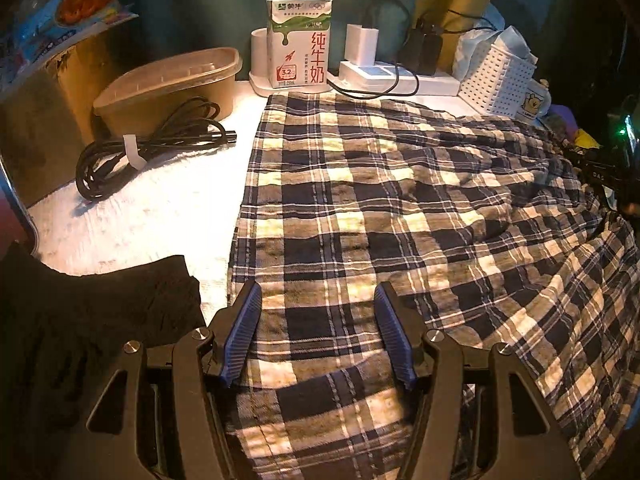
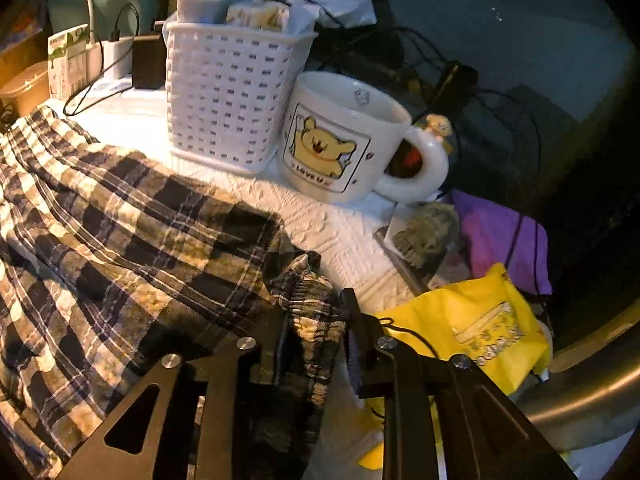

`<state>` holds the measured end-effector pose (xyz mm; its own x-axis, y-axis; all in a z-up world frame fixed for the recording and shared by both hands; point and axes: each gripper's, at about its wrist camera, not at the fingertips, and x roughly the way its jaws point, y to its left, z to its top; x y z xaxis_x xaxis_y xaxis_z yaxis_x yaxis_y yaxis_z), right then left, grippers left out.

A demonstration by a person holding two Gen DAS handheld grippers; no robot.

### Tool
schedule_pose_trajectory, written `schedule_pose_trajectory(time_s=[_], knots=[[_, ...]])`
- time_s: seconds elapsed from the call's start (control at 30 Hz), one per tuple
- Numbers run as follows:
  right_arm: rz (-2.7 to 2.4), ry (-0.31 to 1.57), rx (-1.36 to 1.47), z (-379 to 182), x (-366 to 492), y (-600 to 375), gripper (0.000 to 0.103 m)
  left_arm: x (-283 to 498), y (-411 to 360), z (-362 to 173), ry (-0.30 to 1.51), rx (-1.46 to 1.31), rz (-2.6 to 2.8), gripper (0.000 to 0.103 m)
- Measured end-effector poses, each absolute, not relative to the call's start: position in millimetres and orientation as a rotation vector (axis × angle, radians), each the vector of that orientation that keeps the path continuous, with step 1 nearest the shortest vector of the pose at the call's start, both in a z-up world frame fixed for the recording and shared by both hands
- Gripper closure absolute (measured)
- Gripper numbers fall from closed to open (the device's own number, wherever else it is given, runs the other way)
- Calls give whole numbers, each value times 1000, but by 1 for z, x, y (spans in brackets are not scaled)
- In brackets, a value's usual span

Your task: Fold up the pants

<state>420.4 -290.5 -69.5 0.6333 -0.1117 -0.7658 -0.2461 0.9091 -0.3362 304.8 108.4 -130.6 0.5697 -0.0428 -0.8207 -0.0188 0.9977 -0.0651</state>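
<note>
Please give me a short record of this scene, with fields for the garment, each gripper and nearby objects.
garment: blue-and-cream plaid cotton pants, spread on the white textured table cover
left hand-held gripper: open above the pants
right hand-held gripper: shut on a bunched pants edge
nearby: white perforated plastic basket, white ceramic bear mug, coiled black cable

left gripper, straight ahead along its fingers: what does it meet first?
Probably the plaid pants: the open left gripper sits just above the cloth, which fills the path ahead. Past its far edge stands the milk carton. Height above the fabric is unclear.

Two close wrist views, shared pants (image 1: 400,208)
</note>
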Motion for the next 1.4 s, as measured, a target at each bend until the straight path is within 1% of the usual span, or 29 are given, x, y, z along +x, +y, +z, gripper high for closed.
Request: schedule_pose_trajectory(time_s=[0.07,0.1,0.13,0.2,0.37,0.57,0.6,0.9,1.0,1.2,1.3,1.37,1.4], knots=[[81,891,-419,-61,416,-290,69,303,110,-126,959,-75,-7,44],[80,873,-395,-49,409,-289,59,302,111,-124,951,-79,-8,44],[84,861,-386,-44,404,-289,46,300,112,-120,940,-86,-12,44],[93,829,-368,-25,383,-290,38,293,113,-114,916,-98,-18,44],[100,791,-361,2,330,-301,38,264,103,-94,860,-84,-54,44],[92,781,-339,10,271,-311,38,222,87,-83,824,-72,-108,43],[88,777,-327,9,251,-315,38,216,85,-84,822,-70,-116,42],[72,759,-267,-2,168,-312,38,145,64,-94,807,-70,-194,40],[68,758,-251,-5,149,-310,38,126,57,-99,817,-72,-230,38],[60,742,-200,-9,103,-300,38,93,48,-103,810,-46,-288,37],[73,742,-186,-11,84,-293,37,78,52,-108,812,-76,-306,37],[77,745,-175,-13,73,-290,36,70,52,-113,817,-88,-315,37],[78,746,-173,-13,72,-290,33,66,49,-114,818,-94,-323,37]])
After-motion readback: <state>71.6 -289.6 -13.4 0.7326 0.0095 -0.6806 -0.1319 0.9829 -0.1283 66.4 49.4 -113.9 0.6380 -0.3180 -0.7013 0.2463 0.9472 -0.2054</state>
